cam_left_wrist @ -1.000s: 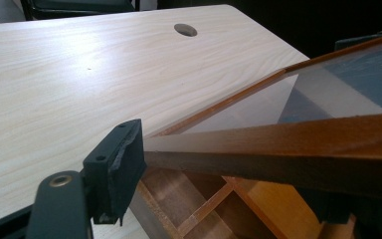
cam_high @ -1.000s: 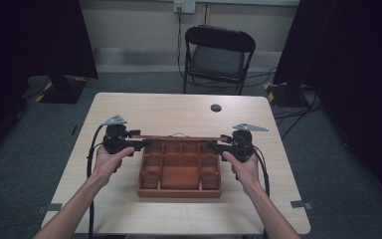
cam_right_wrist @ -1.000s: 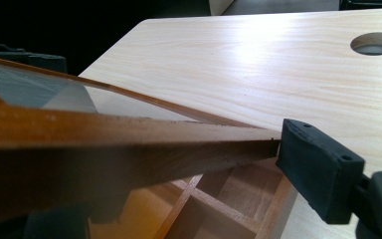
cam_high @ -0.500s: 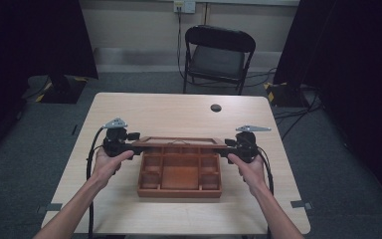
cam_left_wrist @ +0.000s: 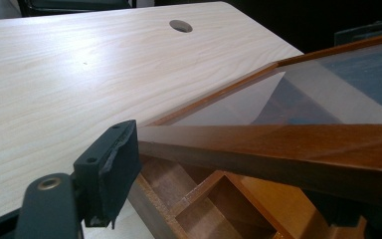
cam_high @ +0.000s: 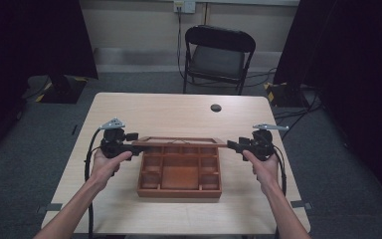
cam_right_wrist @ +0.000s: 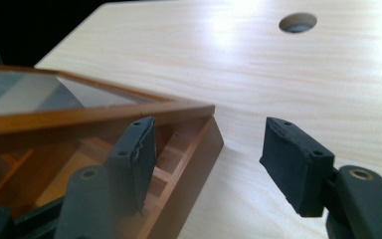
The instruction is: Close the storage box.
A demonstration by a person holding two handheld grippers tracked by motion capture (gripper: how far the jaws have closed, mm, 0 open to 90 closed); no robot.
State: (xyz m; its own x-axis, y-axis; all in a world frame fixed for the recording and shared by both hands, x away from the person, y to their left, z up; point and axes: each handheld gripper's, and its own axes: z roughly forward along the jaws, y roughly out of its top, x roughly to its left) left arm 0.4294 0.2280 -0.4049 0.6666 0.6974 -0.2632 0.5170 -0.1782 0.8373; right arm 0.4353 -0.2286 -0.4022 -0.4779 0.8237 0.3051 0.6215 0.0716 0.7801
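Box: we count one wooden box (cam_high: 180,172) at the near middle of the table (cam_high: 169,112), open on top, with a large middle compartment and smaller ones round it.
Lid: one glass-paned lid (cam_high: 181,142) in a wooden frame, raised above the box's far edge, the pane tilted.
Left gripper: our left gripper (cam_high: 129,146) is clamped on the lid's left frame edge; in the left gripper view (cam_left_wrist: 258,164) one jaw presses the frame's near bar and the other is mostly hidden behind the wood.
Right gripper: our right gripper (cam_high: 232,145) sits at the lid's right end; in the right gripper view (cam_right_wrist: 206,149) its two jaws stand wide apart, the lid's corner above the left jaw, nothing pinched.
Hands: two, one on each gripper, forearms coming in from the near edge.
Table hole: one round cable hole (cam_high: 216,107) toward the far side, well apart from the box.
Chair: one black folding chair (cam_high: 216,57) beyond the table.
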